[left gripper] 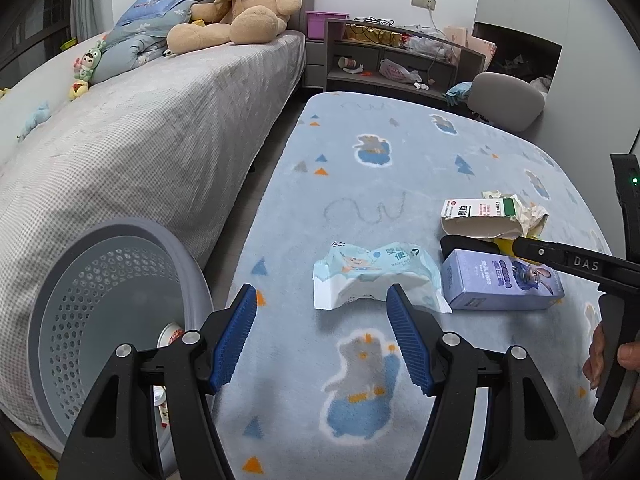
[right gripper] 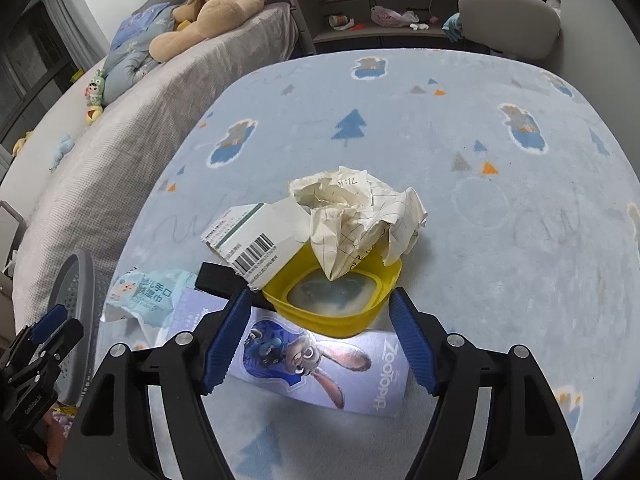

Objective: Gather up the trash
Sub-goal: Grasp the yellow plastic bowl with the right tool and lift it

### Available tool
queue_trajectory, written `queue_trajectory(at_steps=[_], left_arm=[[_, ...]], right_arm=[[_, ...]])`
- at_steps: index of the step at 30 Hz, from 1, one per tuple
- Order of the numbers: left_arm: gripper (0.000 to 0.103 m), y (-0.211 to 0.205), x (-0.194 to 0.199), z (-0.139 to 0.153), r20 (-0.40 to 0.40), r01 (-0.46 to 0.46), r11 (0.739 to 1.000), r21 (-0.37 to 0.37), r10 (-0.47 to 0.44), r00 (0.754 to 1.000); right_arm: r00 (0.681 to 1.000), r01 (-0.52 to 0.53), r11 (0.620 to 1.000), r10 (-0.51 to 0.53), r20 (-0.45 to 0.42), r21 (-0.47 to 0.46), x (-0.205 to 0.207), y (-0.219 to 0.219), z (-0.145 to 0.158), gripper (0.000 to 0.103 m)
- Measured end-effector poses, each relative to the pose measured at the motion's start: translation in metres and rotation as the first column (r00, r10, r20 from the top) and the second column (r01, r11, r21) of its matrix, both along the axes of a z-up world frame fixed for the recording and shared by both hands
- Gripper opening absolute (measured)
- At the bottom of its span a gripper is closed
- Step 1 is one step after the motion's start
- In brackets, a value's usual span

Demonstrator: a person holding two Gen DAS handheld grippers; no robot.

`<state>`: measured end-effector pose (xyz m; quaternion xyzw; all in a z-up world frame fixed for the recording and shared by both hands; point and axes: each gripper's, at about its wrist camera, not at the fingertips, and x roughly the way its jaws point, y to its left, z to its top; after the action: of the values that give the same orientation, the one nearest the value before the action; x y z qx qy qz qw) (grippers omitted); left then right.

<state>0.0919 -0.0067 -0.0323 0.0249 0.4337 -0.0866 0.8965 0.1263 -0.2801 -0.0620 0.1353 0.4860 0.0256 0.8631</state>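
- Floor: pale blue rug (left gripper: 380, 208) with bear and tree prints; faint scribble marks in the pile.
- Bed (left gripper: 140, 148) with grey checked cover runs along the rug's 9 o'clock edge; teddy bear (left gripper: 240, 4) and folded quilt (left gripper: 140, 40) at its far end.
- Grey shelf unit (left gripper: 400, 60) at 12 o'clock, cluttered; grey chair (left gripper: 506, 100) at 1 o'clock.
- Grey perforated bin (left gripper: 112, 320) tipped on its side at the bed's foot, 8 o'clock of the left gripper (left gripper: 322, 312).
- Trash on rug: wipes pack (left gripper: 372, 276), purple box (right gripper: 320, 364), yellow tub (right gripper: 332, 296), white carton (right gripper: 260, 236), crumpled paper (right gripper: 360, 208), clustered.
- Left gripper: fingers apart, empty, wipes pack just beyond.
- Right gripper (right gripper: 320, 316): fingers apart, flanking the yellow tub, no contact seen.
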Motion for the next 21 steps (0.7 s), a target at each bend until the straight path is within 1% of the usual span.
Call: queue_trajectory(at_steps=[5, 6, 7, 10, 15, 21], left_arm=[[0.065, -0.002, 0.0, -0.003, -0.007, 0.002, 1.0, 0.007, -0.002, 1.0], [0.065, -0.003, 0.0, -0.004, -0.009, 0.003, 1.0, 0.01, -0.003, 1.0], [0.065, -0.004, -0.001, -0.004, -0.009, 0.004, 1.0, 0.012, -0.004, 1.0], [0.065, -0.005, -0.002, -0.005, -0.009, 0.009, 1.0, 0.02, -0.008, 1.0], [0.065, -0.01, -0.005, -0.004, -0.013, 0.021, 1.0, 0.02, -0.021, 1.0], [0.065, -0.025, -0.011, 0.001, -0.014, 0.043, 0.999, -0.006, -0.043, 0.999]], right_arm=[[1.0, 0.001, 1.0, -0.001, -0.012, -0.011, 0.006, 0.002, -0.005, 0.071], [1.0, -0.003, 1.0, 0.002, -0.013, -0.017, 0.007, 0.002, -0.006, 0.07], [1.0, -0.007, 1.0, 0.007, -0.011, -0.017, 0.006, 0.003, -0.006, 0.067], [1.0, -0.017, 1.0, 0.017, -0.001, -0.012, 0.003, 0.004, -0.003, 0.067], [0.999, -0.028, 1.0, 0.027, 0.029, 0.013, -0.012, 0.002, 0.01, 0.066], [0.997, -0.029, 0.999, 0.025, 0.077, 0.044, -0.035, -0.007, 0.028, 0.066]])
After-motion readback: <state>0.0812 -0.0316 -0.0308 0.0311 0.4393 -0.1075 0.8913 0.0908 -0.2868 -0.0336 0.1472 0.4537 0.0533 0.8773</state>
